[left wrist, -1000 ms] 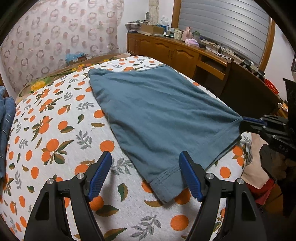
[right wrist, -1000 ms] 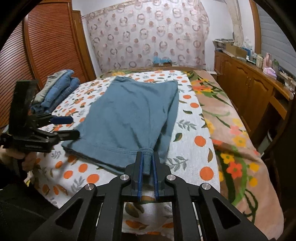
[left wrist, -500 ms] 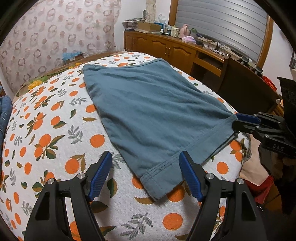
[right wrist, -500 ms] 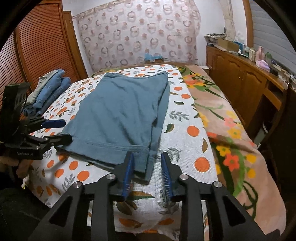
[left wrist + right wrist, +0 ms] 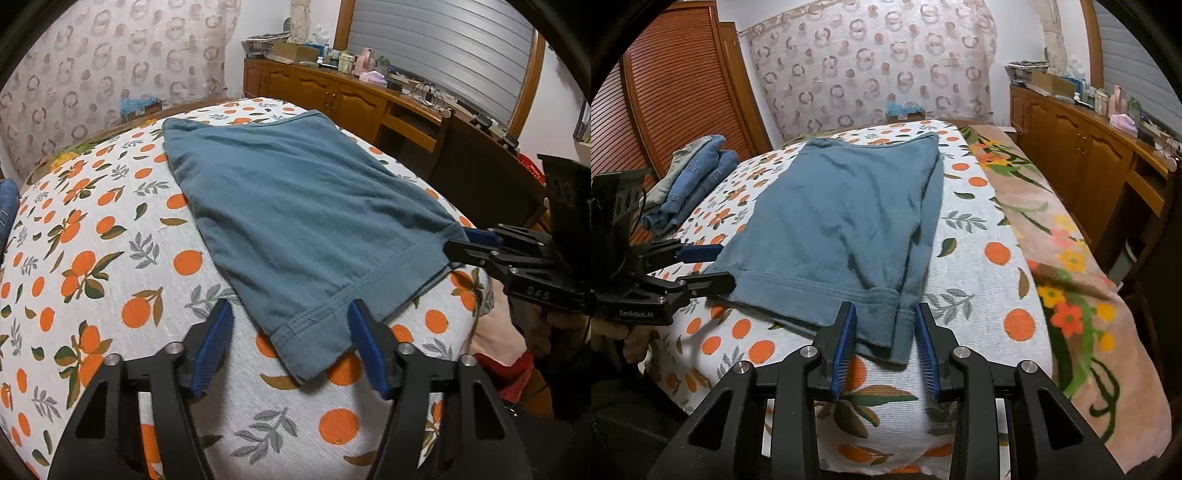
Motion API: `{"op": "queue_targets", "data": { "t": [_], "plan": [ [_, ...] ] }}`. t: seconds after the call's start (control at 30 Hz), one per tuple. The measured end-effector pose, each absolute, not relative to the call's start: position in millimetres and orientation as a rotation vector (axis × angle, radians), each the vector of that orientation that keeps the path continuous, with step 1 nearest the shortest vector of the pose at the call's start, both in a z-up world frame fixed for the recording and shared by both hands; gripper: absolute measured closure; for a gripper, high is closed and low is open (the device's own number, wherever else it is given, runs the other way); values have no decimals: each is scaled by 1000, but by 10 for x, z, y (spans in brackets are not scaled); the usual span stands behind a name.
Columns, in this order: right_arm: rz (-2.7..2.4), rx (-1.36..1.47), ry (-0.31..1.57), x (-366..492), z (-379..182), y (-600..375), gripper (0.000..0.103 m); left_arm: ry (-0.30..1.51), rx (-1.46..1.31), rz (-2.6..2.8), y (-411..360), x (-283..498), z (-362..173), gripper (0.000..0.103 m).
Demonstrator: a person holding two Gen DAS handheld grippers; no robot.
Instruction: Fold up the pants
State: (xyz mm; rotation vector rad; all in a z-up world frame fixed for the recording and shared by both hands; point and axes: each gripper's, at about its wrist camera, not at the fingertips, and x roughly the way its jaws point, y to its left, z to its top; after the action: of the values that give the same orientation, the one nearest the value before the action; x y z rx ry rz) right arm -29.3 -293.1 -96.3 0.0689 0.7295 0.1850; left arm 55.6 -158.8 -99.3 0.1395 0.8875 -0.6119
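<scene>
1. My left gripper (image 5: 290, 341) gapes wide, holding nothing, straddling a hem corner of the folded teal cotton pants (image 5: 306, 218).
2. My right gripper (image 5: 885, 341) is likewise open and unloaded at the other corner.
3. The pants lie flat on the orange-print bedspread (image 5: 92, 258).

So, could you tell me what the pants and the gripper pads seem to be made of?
Pants: soft matte teal knit, probably cotton jersey; it lies limp with stitched hems. Pads: blue ribbed plastic or rubber, hard to tell; fine ridges show on the right gripper.
</scene>
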Motion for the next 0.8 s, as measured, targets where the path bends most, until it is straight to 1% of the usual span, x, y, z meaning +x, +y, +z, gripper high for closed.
{"op": "queue_targets", "data": {
  "t": [0.1, 0.17, 0.23, 0.3, 0.37, 0.4, 0.43, 0.5, 0.53, 0.57, 0.6, 0.8],
  "plan": [
    [188, 67, 726, -290, -973, -2926, 69, 892, 128, -628, -1589, 545, -984, 53],
    [191, 71, 725, -288, -977, -2940, 69, 894, 125, -637, -1595, 523, -979, 56],
    [196, 72, 724, -288, -982, -2950, 70, 895, 123, -639, -1601, 512, -978, 57],
    [200, 75, 723, -286, -981, -2945, 72, 895, 120, -639, -1599, 512, -978, 60],
    [208, 77, 720, -288, -984, -2944, 76, 897, 109, -643, -1596, 497, -977, 64],
    [213, 77, 717, -291, -986, -2945, 78, 897, 105, -645, -1590, 498, -980, 68],
    [218, 78, 714, -292, -985, -2944, 82, 898, 99, -648, -1585, 502, -982, 70],
    [231, 91, 705, -298, -975, -2954, 89, 892, 85, -653, -1570, 505, -971, 79],
    [244, 102, 699, -302, -963, -2963, 92, 888, 81, -655, -1567, 503, -957, 82],
    [262, 113, 695, -304, -951, -2966, 92, 878, 79, -653, -1564, 497, -932, 86],
    [267, 112, 689, -310, -939, -2961, 92, 863, 70, -650, -1552, 486, -893, 88],
    [292, 90, 626, -323, -737, -2917, 93, 779, 44, -644, -1448, 465, -554, 89]
  ]
}}
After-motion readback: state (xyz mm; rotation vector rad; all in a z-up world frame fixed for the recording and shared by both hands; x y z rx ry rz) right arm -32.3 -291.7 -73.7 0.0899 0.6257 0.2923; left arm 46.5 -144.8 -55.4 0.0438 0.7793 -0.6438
